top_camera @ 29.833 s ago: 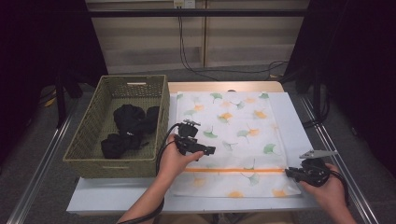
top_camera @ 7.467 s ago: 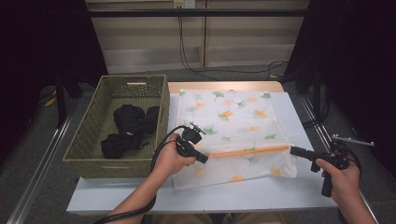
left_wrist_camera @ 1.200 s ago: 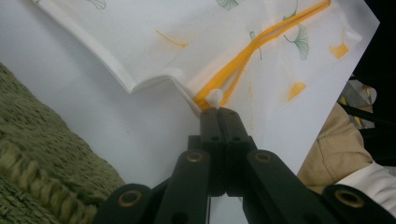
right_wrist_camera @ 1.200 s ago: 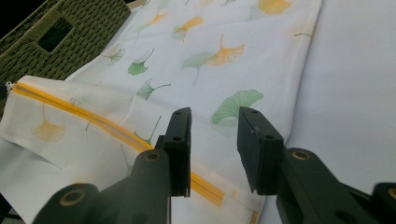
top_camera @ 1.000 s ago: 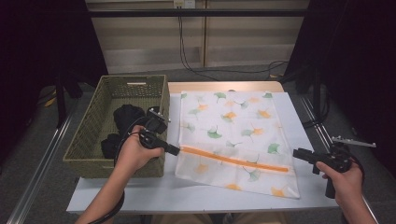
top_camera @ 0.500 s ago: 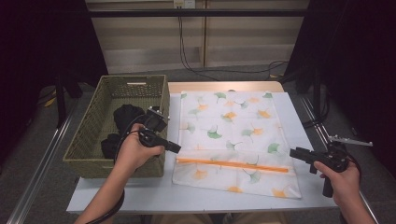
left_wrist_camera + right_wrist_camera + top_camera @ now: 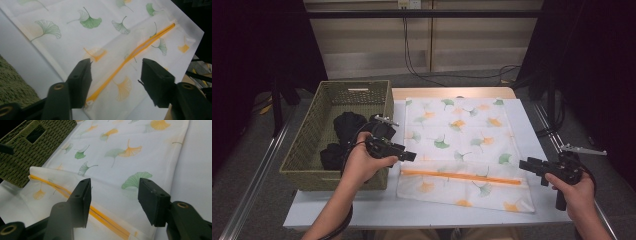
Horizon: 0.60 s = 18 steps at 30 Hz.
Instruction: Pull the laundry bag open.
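the white table (image 7: 377,207) carries a woven green basket (image 7: 319,135) on its left side and, beside it, a white laundry bag (image 7: 462,145) printed with green and orange ginkgo leaves. the bag lies flat across the middle of the table, its near part folded over so that the orange zipper (image 7: 461,177) runs across it close to the front edge. dark clothes (image 7: 344,127) sit heaped inside the basket. the left gripper (image 7: 408,156) hovers at the bag's left edge, just by the basket's near corner; its jaws have just been opening and stand apart with nothing between them, the zipper's end lying below. the right gripper (image 7: 524,165) sits at the bag's right edge by the zipper's other end, its jaws also just been opening, released and holding nothing.
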Available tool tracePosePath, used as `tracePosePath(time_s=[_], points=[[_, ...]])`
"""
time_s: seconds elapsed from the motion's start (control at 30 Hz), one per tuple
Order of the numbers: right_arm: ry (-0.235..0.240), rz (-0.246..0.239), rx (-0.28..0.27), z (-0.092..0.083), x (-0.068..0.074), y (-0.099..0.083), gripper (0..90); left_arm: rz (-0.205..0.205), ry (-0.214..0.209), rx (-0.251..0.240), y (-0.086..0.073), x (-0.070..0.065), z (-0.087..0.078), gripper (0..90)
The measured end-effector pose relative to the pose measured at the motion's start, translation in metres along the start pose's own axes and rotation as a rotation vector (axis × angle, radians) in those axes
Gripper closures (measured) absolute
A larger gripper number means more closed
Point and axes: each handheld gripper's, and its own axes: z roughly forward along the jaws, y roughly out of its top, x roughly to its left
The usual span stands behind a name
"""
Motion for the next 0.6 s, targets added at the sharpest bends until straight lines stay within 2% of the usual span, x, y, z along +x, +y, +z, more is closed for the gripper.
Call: tracePosePath(time_s=[0.07,0.17,0.23,0.3,0.37,0.6], points=[[-0.004,-0.007,-0.001,-0.0001,0.0001,0.0006,43.3,-0.010,0.001,-0.022,0.0004,-0.0020,0.0020,36.5],[-0.002,-0.007,-0.001,0.0003,0.0015,0.0008,42.3,0.009,0.020,-0.034,0.0012,-0.0035,0.0024,29.1],[0.002,-0.007,0.002,0.0013,0.0019,0.0003,41.4,0.000,0.021,-0.051,0.0012,-0.0049,0.0024,25.3],[0.000,-0.011,0.007,0.0024,0.0027,0.0000,41.1,-0.009,0.024,-0.067,0.0013,-0.0060,0.0021,24.9],[0.001,-0.020,0.007,0.0029,0.0033,0.0002,40.6,0.001,0.041,-0.052,0.0023,-0.0063,0.0012,22.7],[0.006,-0.032,0.019,0.0064,0.0074,0.0009,39.9,-0.016,0.027,-0.076,0.0024,-0.0061,0.0001,20.5]])
